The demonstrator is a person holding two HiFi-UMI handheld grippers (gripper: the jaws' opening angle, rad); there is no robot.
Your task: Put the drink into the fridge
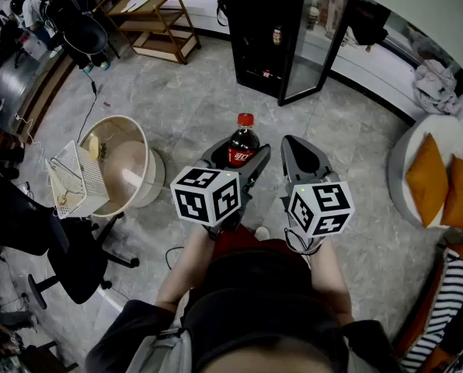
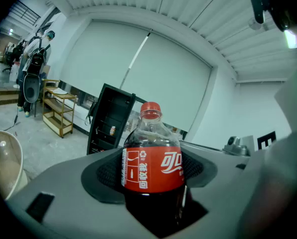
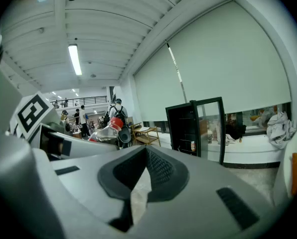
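Left tongs [image 1: 238, 155] of mine were clamped on the cola bottle [image 1: 244, 140]. Their jaws stood wide around its red label and their pads pressed its sides. It stood upright between them with its red cap on top, held out in front of me over the grey floor [image 1: 193, 92]. Just beside them to the right, my right tongs [image 1: 300, 150] were closed and carried nothing. Their pads met at the tip, with only a sliver of floor showing through lower down. Farther ahead stood the black fridge [image 1: 259, 37], well apart from the bottle, its glass door [image 1: 318, 37] swung open to the right. At the far right lay two orange cushions [image 1: 429, 179].
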